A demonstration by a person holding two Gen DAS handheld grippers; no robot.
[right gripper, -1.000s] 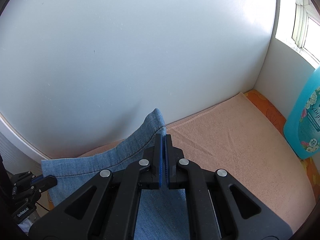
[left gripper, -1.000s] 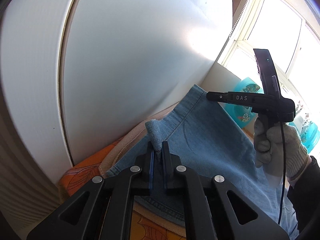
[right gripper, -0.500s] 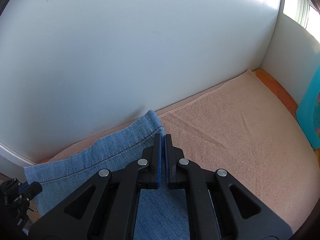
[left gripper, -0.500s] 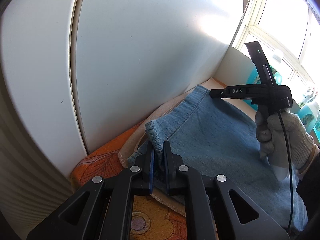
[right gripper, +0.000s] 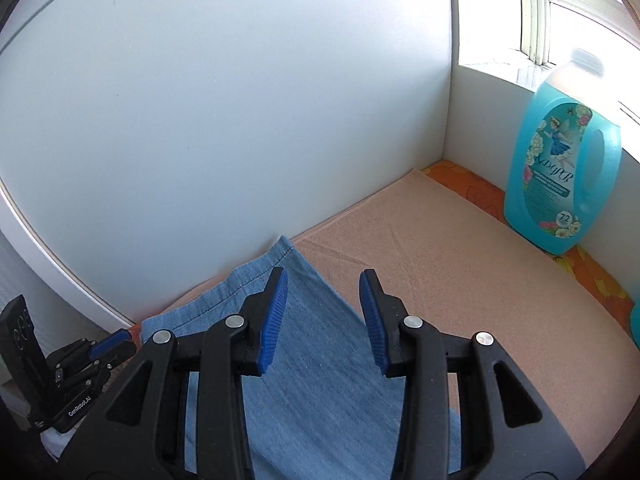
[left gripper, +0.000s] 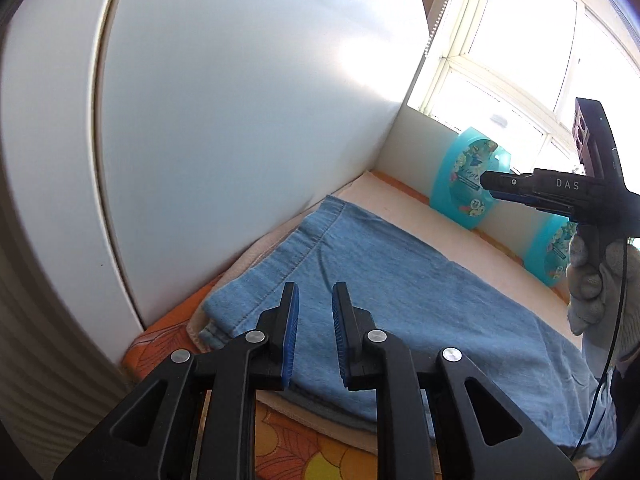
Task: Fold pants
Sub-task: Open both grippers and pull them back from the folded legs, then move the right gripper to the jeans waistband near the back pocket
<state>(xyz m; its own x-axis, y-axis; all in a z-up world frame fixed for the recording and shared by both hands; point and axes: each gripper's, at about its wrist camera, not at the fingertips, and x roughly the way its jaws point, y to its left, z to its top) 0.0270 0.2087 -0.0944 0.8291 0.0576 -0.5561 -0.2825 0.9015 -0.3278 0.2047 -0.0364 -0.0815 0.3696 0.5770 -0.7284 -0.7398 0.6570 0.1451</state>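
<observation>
- Both grippers hang with their blue-padded fingers spread and nothing between them: the left gripper (left gripper: pixel 314 300) above the near-left corner of the pants (left gripper: pixel 400 292), the right gripper (right gripper: pixel 324 284) above the pants' far end.
- Light-blue denim pants lie flat on a peach towel (right gripper: pixel 460 280), running along the towel's left edge beside the white wall panel (left gripper: pixel 240 100); their hemmed end (right gripper: pixel 280 248) stops close to that panel, short of the towel's far edge.
- Layers of denim show stacked at the near-left corner (left gripper: pixel 216 328), so the pants lie folded over themselves.
- An orange flowered cloth (left gripper: pixel 320 456) sits under the towel and shows past its near and right edges.
- In the left wrist view, the right gripper (left gripper: pixel 486 184) is held in a white-gloved hand (left gripper: pixel 596 288) above the pants' right side; "DAS" is printed on its body.
- A turquoise detergent bottle (right gripper: pixel 560 172) stands at the far-right corner on the orange cloth, under the window (left gripper: pixel 520 40); a second turquoise bottle (left gripper: pixel 556 252) stands just beside it.
</observation>
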